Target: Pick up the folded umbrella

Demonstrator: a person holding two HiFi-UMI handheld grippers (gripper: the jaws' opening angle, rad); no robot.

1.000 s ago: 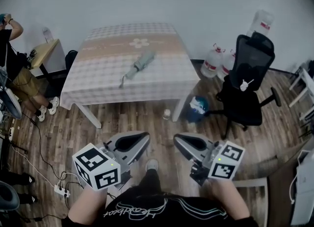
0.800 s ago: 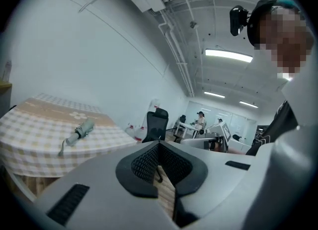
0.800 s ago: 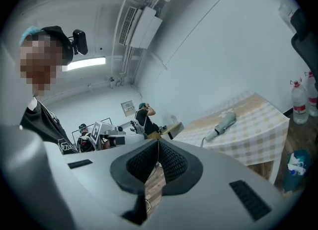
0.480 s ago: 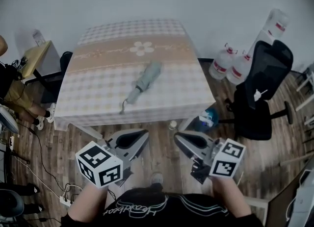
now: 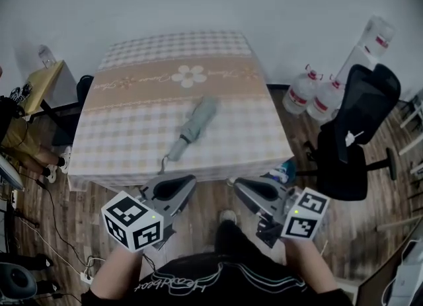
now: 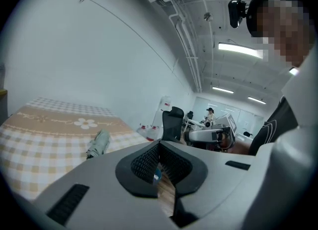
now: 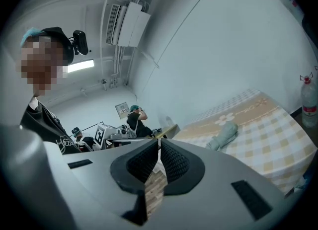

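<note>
The folded grey-green umbrella (image 5: pixel 192 128) lies slantwise near the middle of the checkered table (image 5: pixel 132 119), its strap end towards the front edge. My left gripper (image 5: pixel 188 182) and right gripper (image 5: pixel 240 185) hover side by side just short of that front edge, both shut and empty. In the left gripper view the umbrella (image 6: pixel 99 143) lies ahead and left of the closed jaws of the left gripper (image 6: pixel 159 143). In the right gripper view the umbrella (image 7: pixel 224 136) lies ahead and right of the right gripper (image 7: pixel 159 142).
A black office chair (image 5: pixel 360 133) and large water jugs (image 5: pixel 310 93) stand right of the table. A small wooden desk (image 5: pixel 39 83) and a seated person (image 5: pixel 13 126) are at the left. A power strip with cables (image 5: pixel 86 275) lies on the wooden floor.
Both grippers and the head camera have moved towards the table, so the table and umbrella now sit closer and larger. Jaws stay shut; the umbrella has not moved.
</note>
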